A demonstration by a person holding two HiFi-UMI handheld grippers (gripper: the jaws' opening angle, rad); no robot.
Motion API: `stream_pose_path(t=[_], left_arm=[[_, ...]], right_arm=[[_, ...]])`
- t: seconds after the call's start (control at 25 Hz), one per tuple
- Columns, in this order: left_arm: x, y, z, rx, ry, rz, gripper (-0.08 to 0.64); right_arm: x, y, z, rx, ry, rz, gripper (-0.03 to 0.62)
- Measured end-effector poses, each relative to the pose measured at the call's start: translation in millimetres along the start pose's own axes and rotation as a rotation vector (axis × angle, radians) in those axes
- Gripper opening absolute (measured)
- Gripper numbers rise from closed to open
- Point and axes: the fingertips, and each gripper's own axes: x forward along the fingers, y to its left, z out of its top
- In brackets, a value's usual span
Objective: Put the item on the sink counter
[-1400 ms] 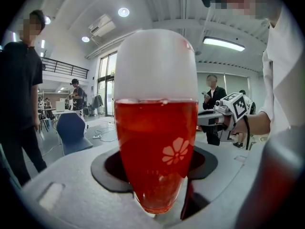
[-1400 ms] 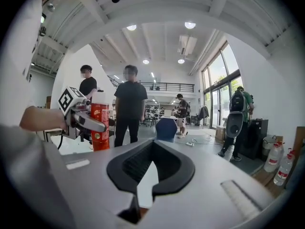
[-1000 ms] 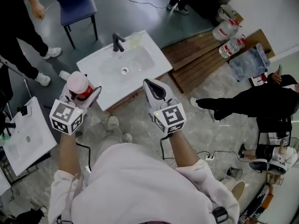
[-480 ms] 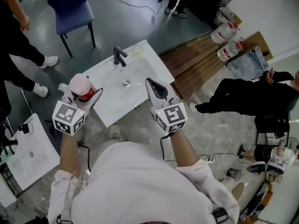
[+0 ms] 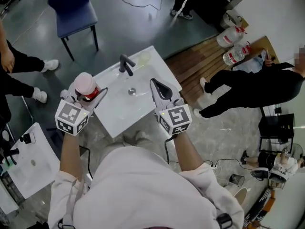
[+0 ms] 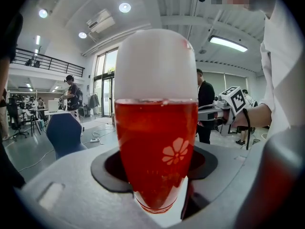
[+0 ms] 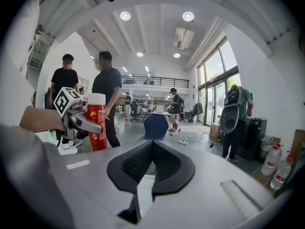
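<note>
My left claw [image 5: 87, 94] is pinching a red bottle [image 6: 156, 142]. The bottle has a white cap [image 6: 155, 63] and a small white flower on its side. It stands straight up between the two jaws, and the jaws press on it from both sides. They are spread quite wide because the bottle is fat.

In the head view the bottle is by the left corner of the white sink bench [image 5: 116, 113]. It is held up in the claw, not set down. I cannot tell how high it is over the bench.

My right claw [image 7: 153, 149] has its jaws pressed together with nothing between them. In the head view it hangs over the right part of the sink bench, well apart from the bottle.

A dark tap [image 5: 126, 65] stands at the far side of the sink. A blue chair [image 5: 71, 6] stands on the grey floor [image 5: 124, 18] behind the bench. A person in black [image 5: 252, 87] is off to the right. Some big water bottles [image 5: 233, 39] lie near that person.
</note>
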Motion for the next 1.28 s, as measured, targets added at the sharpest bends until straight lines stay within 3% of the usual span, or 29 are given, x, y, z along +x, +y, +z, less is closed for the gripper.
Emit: stream_pose_path(t=[0.56,1.28], left_arm=[[56.1,21.0,-21.1,-0.028,0.020,0.023,0.295],[128.8,61.9,-94.0,-0.045,0.070,-0.016,0.295]], right_arm=[[41.7,-35.3,-22.6,0.000,0.038,0.076,0.003],[92.3,-56.7,-75.1,0.045,0.106,0.099,0.004]])
